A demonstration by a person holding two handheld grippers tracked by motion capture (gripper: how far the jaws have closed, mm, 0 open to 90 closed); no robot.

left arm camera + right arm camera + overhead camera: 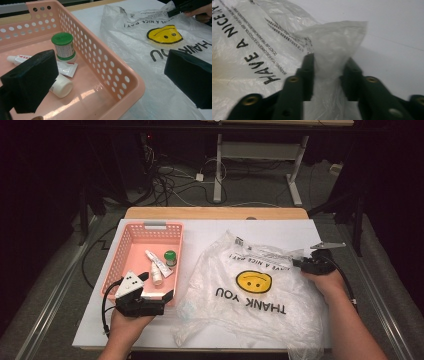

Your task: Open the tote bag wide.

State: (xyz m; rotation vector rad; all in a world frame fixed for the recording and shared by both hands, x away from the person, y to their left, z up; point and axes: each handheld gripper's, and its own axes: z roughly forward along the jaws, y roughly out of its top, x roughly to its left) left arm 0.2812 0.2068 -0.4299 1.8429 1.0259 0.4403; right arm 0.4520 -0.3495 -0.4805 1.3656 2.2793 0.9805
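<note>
While the left gripper (159,296) hovers at the near rim of the pink perforated plastic basket (120,256), its jaws stand wide apart with nothing between them. Beside the basket, a crumpled clear plastic bag printed with a yellow smiley face (253,281) lies spread over the white table (280,227). Farther in, the basket holds a small white bottle (61,86), a white tube (65,68) and a green-capped jar (63,46). At the bag's far right edge, the right gripper (329,68) is clamped on a bunched fold of the film
</note>
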